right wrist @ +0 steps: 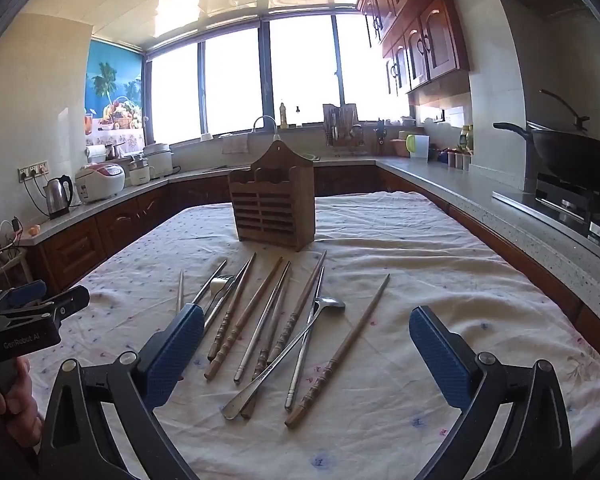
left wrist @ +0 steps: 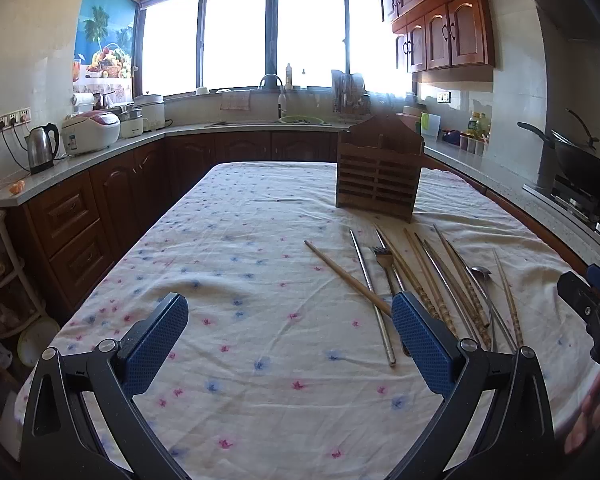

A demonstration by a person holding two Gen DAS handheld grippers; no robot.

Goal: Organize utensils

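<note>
Kitchen, daylight flooding through wide window [left wrist: 276,36], panes blown out white. Pale tiled ceiling [right wrist: 236,4] catches glare. Tropical fruit poster [left wrist: 106,40] on left wall. Dark wood base cabinets [left wrist: 112,196] under grey countertop [right wrist: 440,178]; matching wall cabinets [left wrist: 444,28] at right. Sink faucet [left wrist: 274,84] below window. Kettle [left wrist: 42,148], rice cooker [left wrist: 90,130] on left counter. Black wok [right wrist: 572,160] on stove at right. Table under white floral cloth [left wrist: 236,240].

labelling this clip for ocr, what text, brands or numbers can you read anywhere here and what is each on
"GenRobot AI": white print on the black body of the left gripper, seen in the right wrist view.
Spoon: small engraved marking on the handle, too small to read.
Rice cooker: a label on its front, too blurred to read.
Bottles on the counter: labels too small to read.
Nothing readable on the wooden holder.
</note>
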